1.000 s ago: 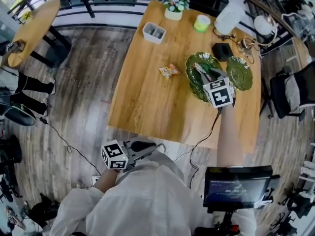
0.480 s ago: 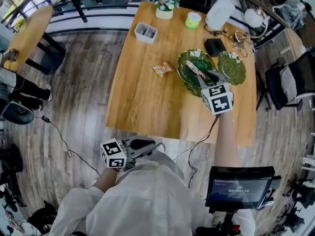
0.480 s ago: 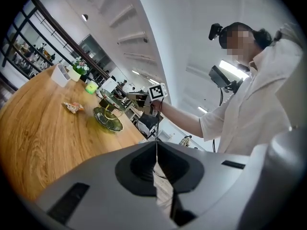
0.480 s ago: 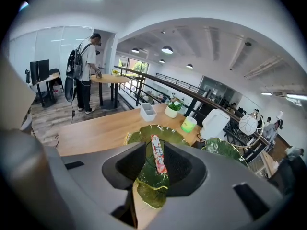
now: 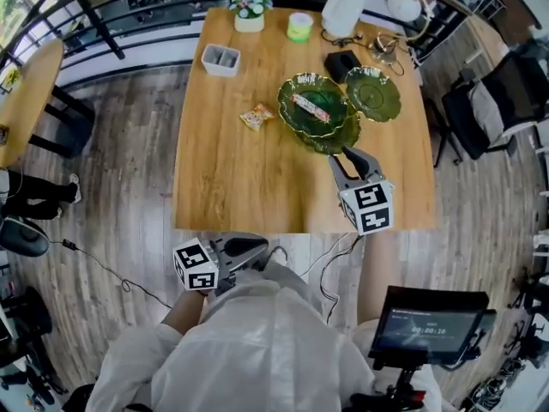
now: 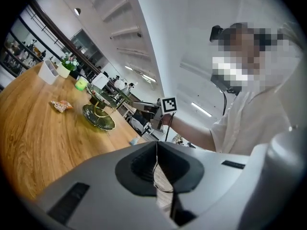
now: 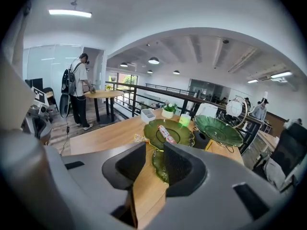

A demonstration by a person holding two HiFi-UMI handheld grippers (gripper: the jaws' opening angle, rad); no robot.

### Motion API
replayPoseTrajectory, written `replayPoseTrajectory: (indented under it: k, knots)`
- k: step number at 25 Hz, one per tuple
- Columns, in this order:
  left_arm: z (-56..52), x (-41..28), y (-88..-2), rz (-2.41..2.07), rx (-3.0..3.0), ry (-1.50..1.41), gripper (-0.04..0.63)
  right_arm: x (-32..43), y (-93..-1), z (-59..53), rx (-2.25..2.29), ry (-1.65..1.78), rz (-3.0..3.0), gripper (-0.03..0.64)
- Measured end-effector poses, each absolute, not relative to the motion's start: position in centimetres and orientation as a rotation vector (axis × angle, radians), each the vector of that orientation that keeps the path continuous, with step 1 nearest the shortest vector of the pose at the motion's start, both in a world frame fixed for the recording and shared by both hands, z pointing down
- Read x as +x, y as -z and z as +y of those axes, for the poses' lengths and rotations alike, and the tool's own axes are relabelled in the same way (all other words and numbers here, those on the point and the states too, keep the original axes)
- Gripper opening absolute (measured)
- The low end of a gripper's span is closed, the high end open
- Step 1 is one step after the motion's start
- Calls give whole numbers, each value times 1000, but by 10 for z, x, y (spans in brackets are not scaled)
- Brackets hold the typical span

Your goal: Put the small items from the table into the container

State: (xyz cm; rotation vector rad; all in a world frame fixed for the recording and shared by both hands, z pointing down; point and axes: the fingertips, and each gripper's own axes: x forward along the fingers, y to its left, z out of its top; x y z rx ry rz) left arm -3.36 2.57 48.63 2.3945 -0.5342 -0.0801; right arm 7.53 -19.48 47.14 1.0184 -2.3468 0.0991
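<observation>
The right gripper (image 5: 342, 158) is hanging over the near part of the table (image 5: 232, 183), its jaws standing about halfway apart with only bare wood showing between them. The left gripper (image 5: 256, 250) is waiting down by the person's body, jaws pressed together on nothing. One small snack packet (image 5: 255, 117) is lying flat on the wood just left of the green dish (image 5: 333, 91), apart from it, while a wrapped bar (image 5: 310, 108) is already resting in the dish. The packet is looking light, crinkly and probably slick, so I'd guess it is asking for a low pinch across its middle or a crimped end, gently enough not to crush it.
</observation>
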Motion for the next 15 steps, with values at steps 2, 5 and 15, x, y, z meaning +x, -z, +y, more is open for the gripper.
replayPoseTrajectory:
  k: [2, 5, 15]
  knots:
    - [26, -29, -487, -511, 2396, 70, 8, 87, -474, -184, 1064, -144, -2350, 118]
    - [26, -20, -489, -478, 2404, 56, 8, 105, -480, -168, 1132, -212, -2355, 118]
    - [30, -1, -493, -392, 2451, 8, 8, 147, -496, -114, 1346, -323, -2398, 117]
